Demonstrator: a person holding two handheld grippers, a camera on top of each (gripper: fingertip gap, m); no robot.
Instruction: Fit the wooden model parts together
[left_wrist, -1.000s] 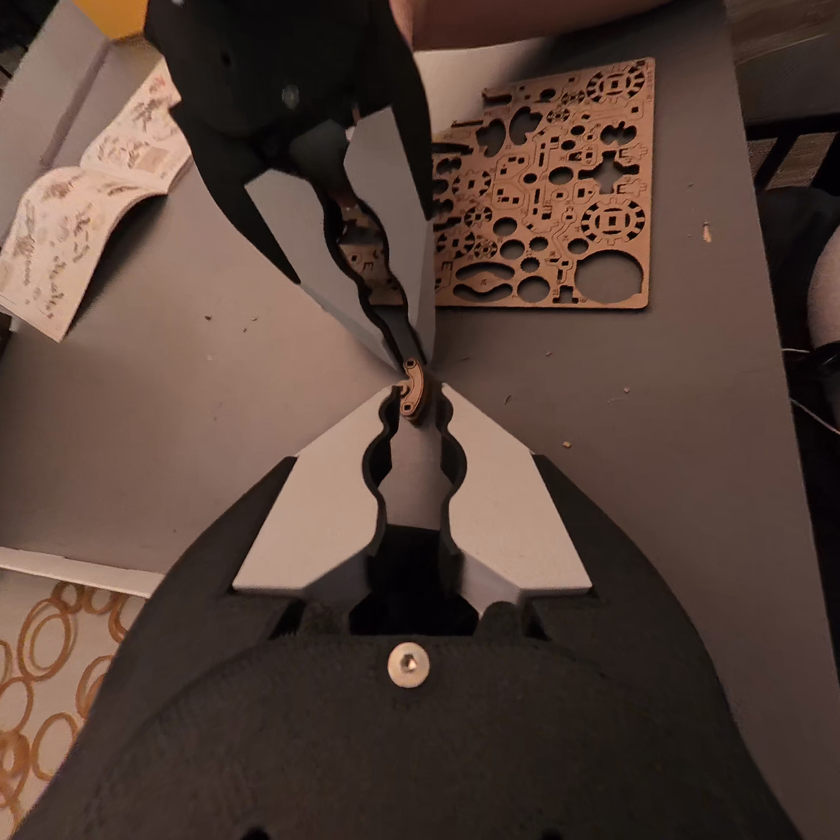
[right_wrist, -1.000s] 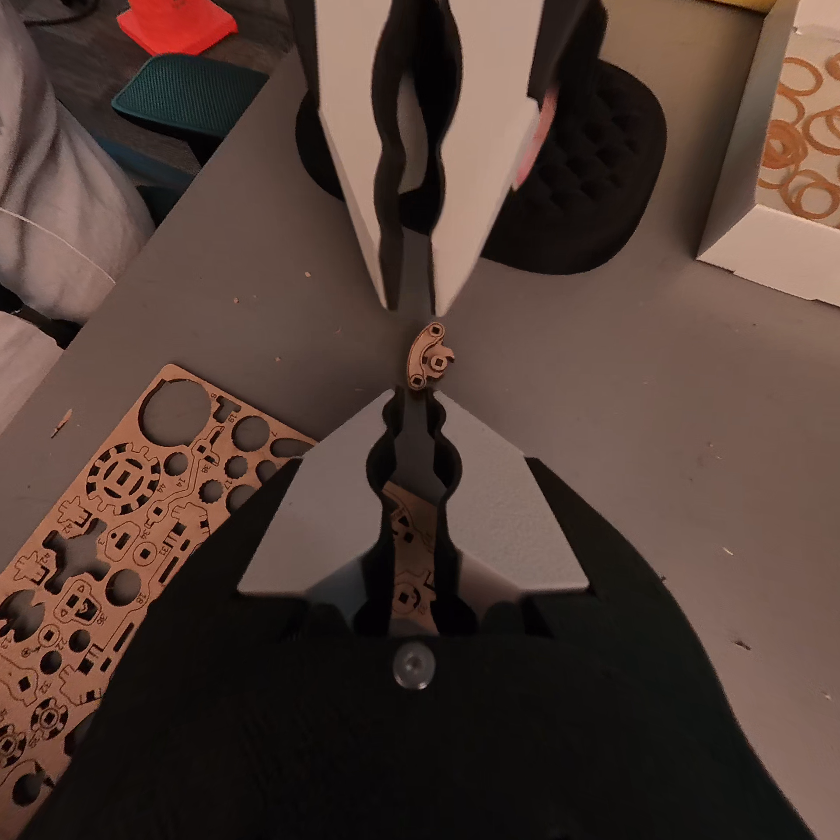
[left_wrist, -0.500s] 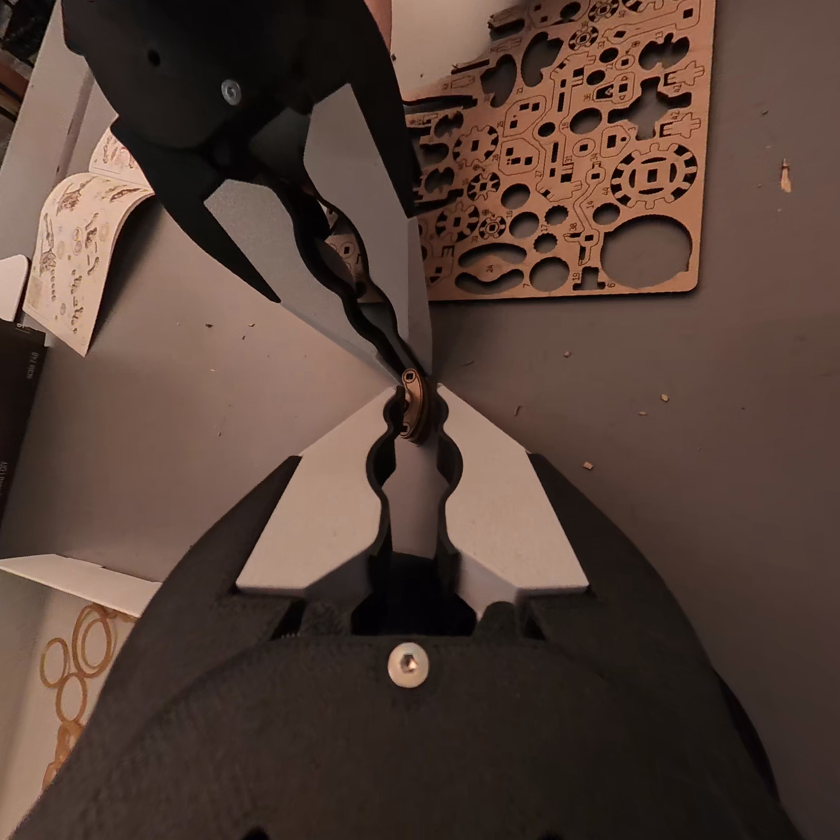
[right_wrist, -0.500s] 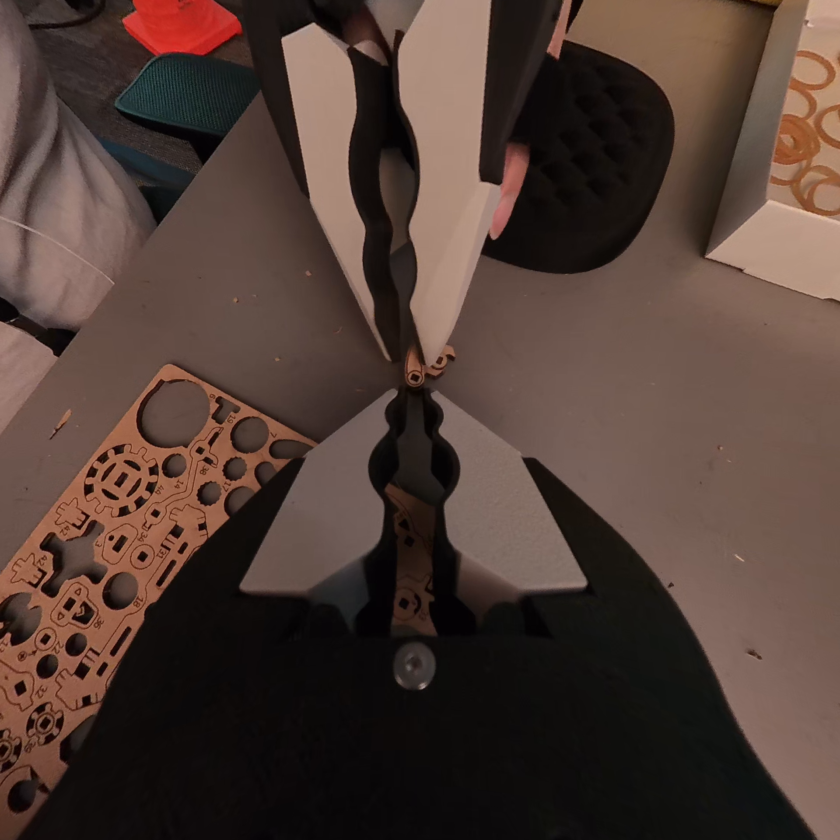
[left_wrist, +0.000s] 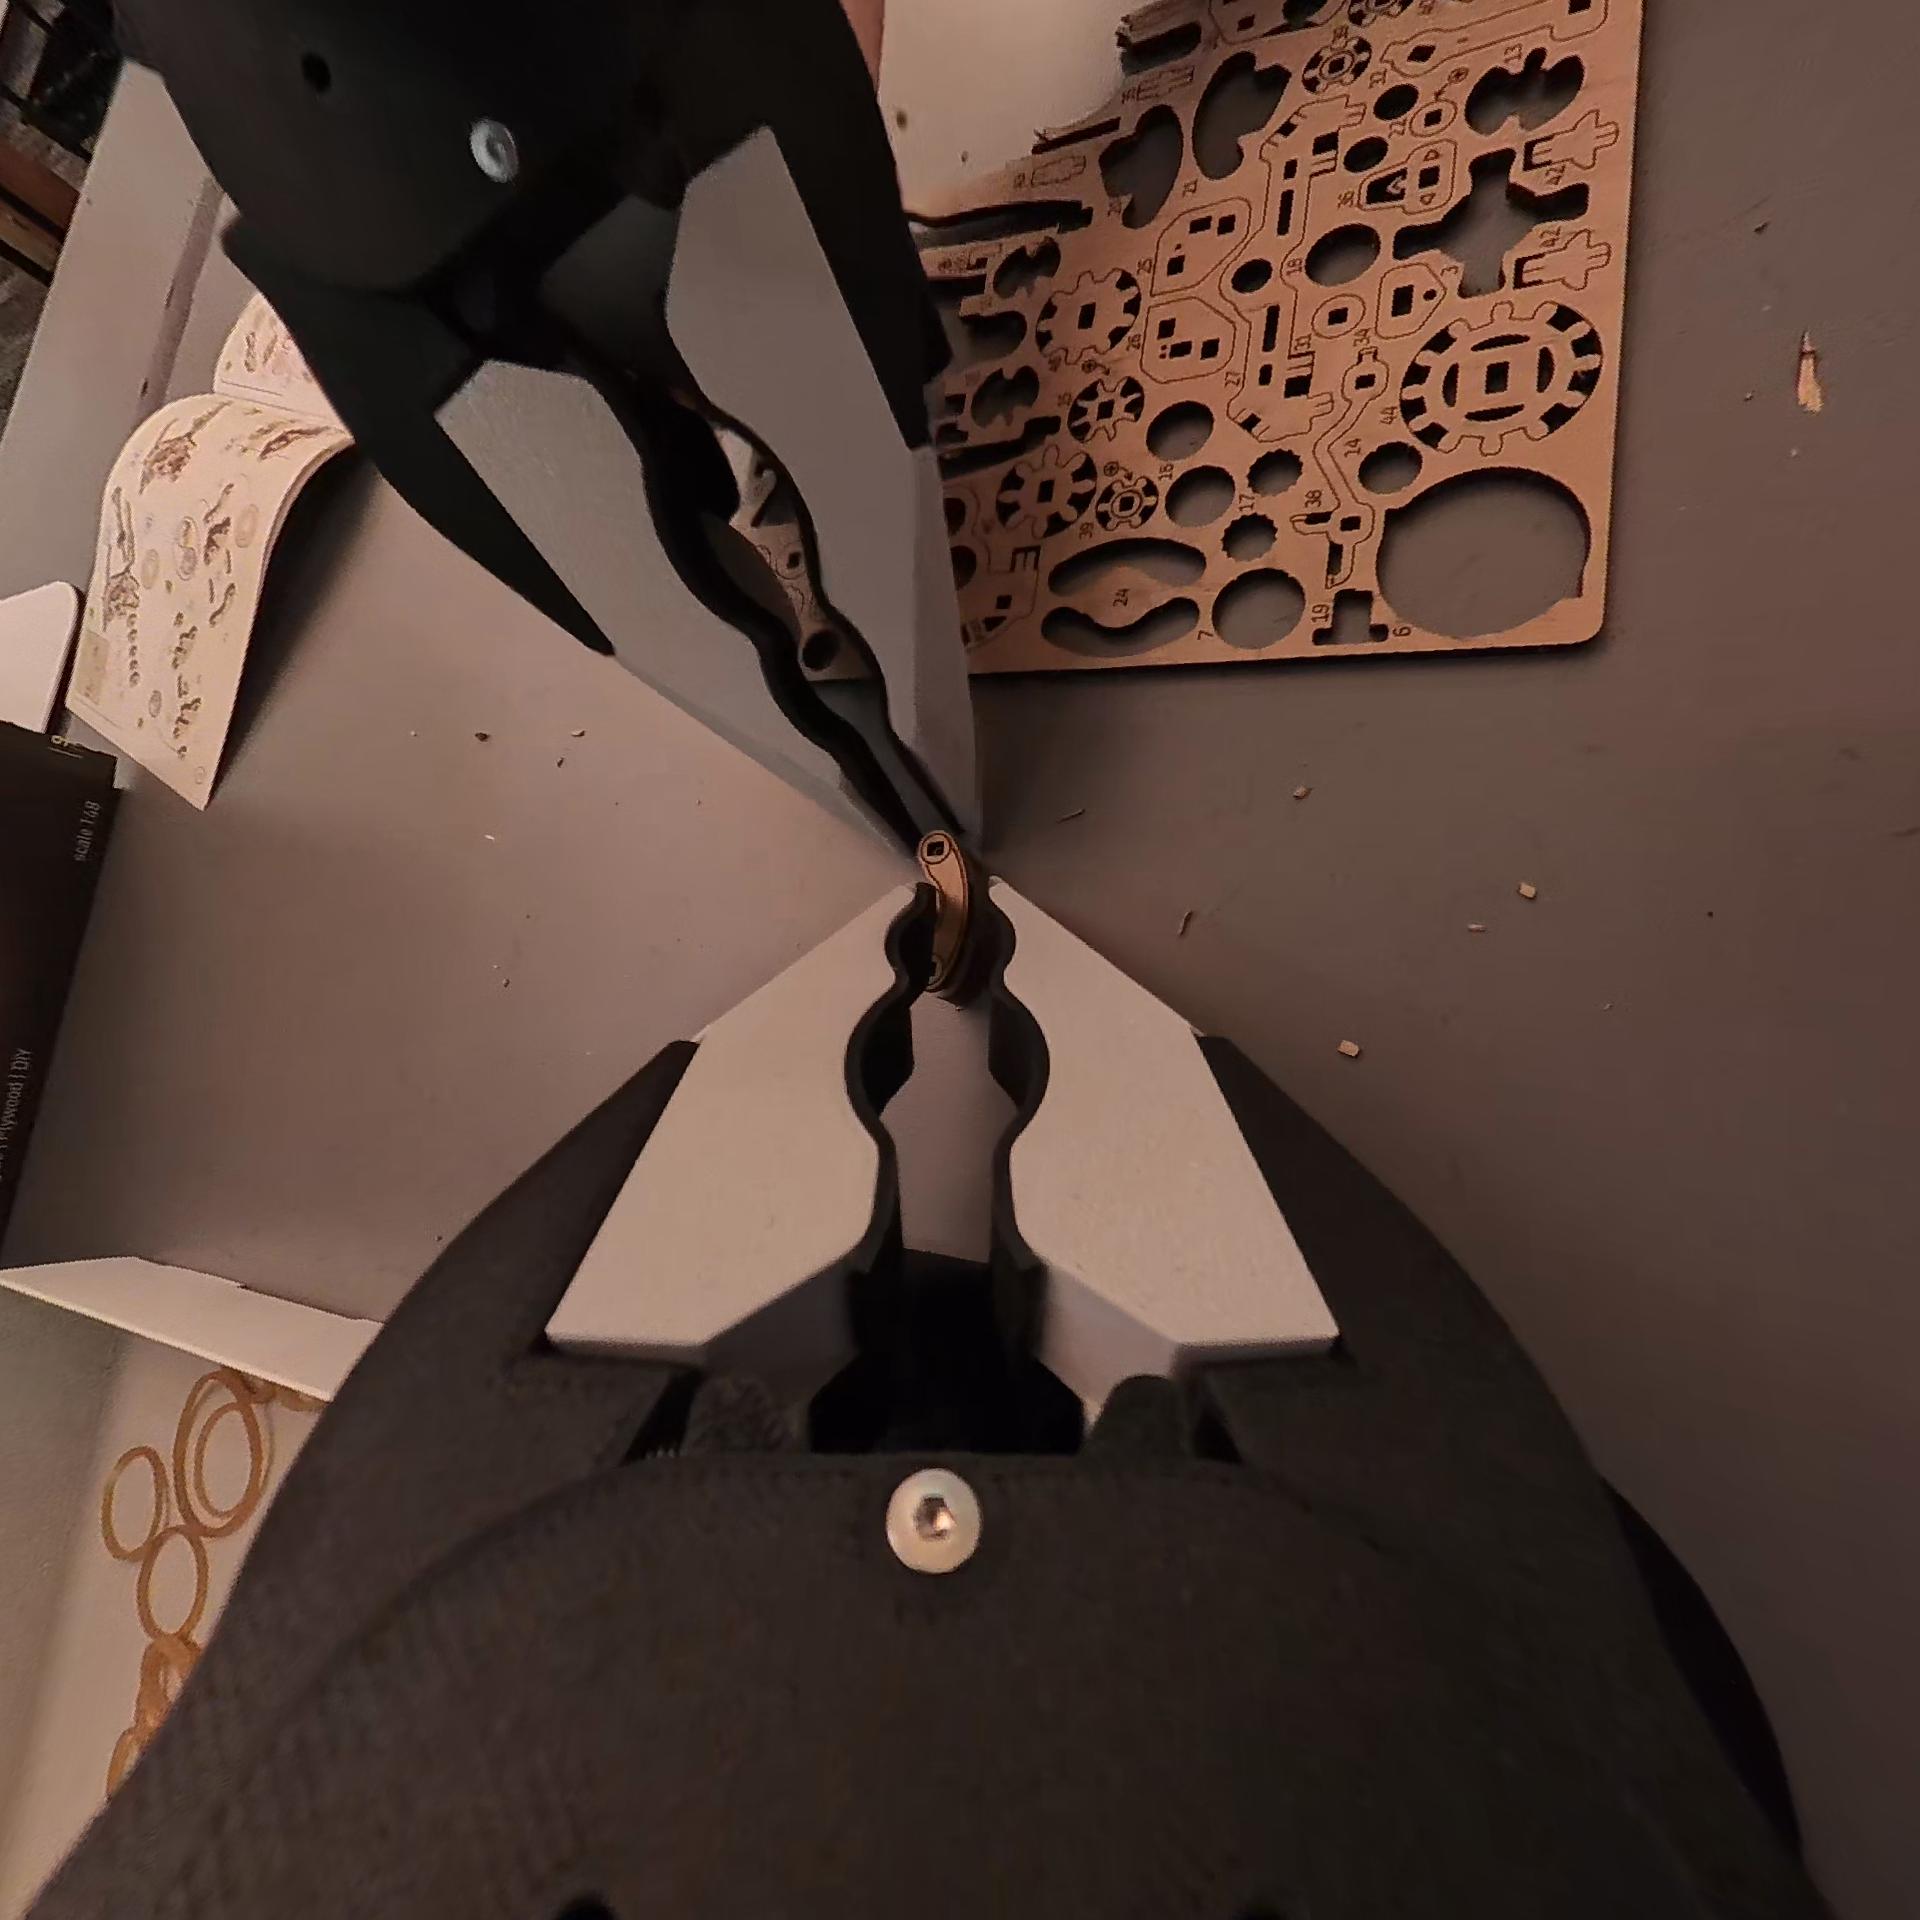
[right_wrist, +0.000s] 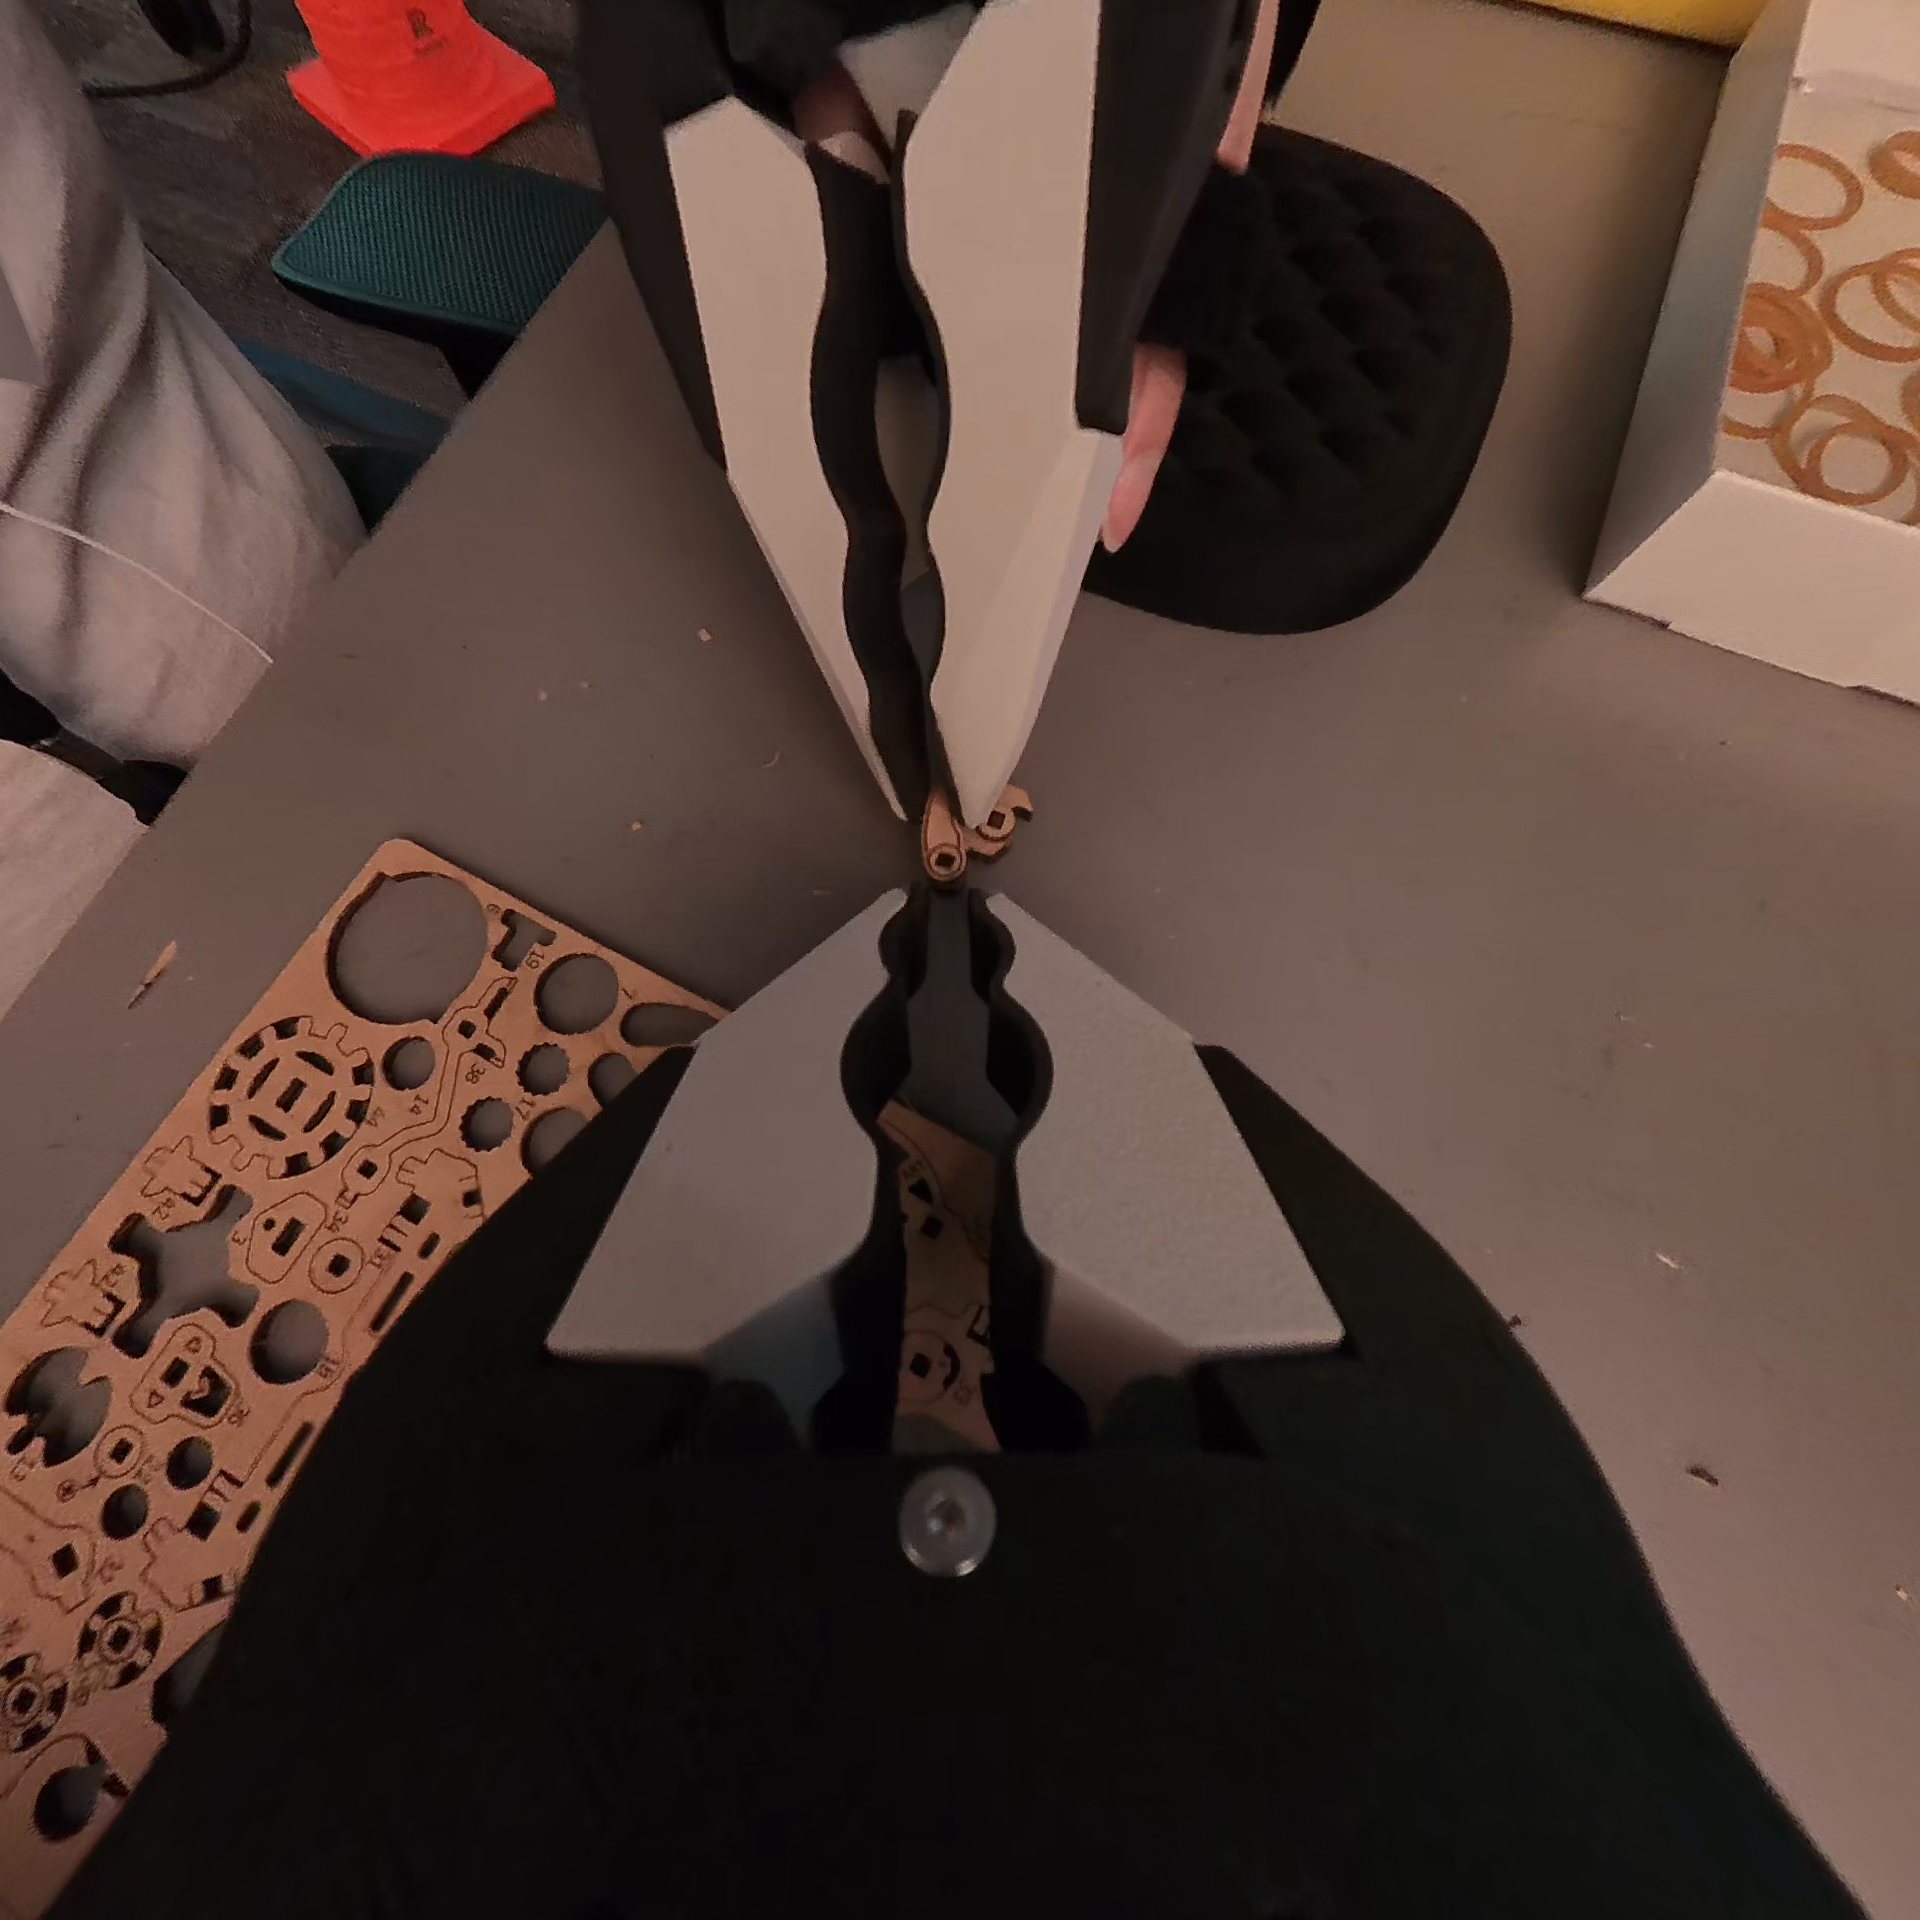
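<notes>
A small curved wooden part (left_wrist: 948, 920) hangs above the grey table (left_wrist: 1507, 1091), between the two grippers, which meet tip to tip. My left gripper (left_wrist: 953, 890) is shut on its near end. My right gripper (right_wrist: 945, 902) is nearly closed and pinches the other end (right_wrist: 943, 857). In the right wrist view the left gripper (right_wrist: 940, 816) comes down from above, and a hooked lobe of the part (right_wrist: 1003, 826) sticks out beside its finger. In the left wrist view the right gripper (left_wrist: 935, 831) reaches in from the upper left. The laser-cut wooden sheet (left_wrist: 1299, 364) lies flat behind.
The wooden sheet (right_wrist: 260, 1195) lies left of my right gripper. An open instruction booklet (left_wrist: 177, 540) and a white box of rubber bands (left_wrist: 156, 1455) are on the left. A black padded mat (right_wrist: 1351, 416) lies beyond. An orange cone (right_wrist: 416, 73) stands past the table edge. Left and right tips are no more than a few centimetres apart.
The left gripper moved in over the part held by the right gripper and closed its fingers on it. Both grippers sank closer to the table.
</notes>
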